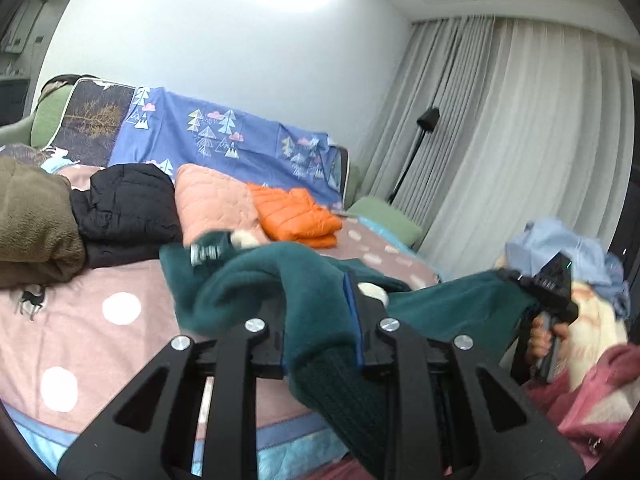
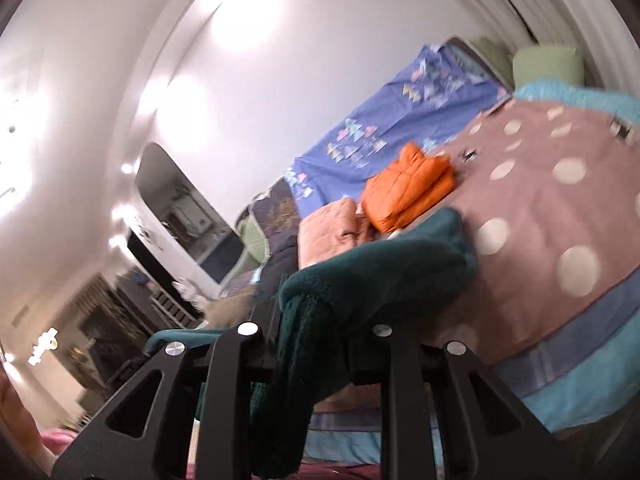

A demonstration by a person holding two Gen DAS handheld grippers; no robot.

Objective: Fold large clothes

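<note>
A dark teal fleece garment hangs in the air above the bed, stretched between both grippers. My left gripper is shut on one part of it, with a ribbed cuff hanging down below the jaws. My right gripper is shut on another part of the same teal garment; it also shows at the right of the left wrist view, held in a hand. The bed has a pink cover with white dots.
Folded clothes lie along the far side of the bed: an olive fleece, a black puffer jacket, a peach quilted one, an orange puffer. A blue patterned sheet covers the back. More clothes are piled at right.
</note>
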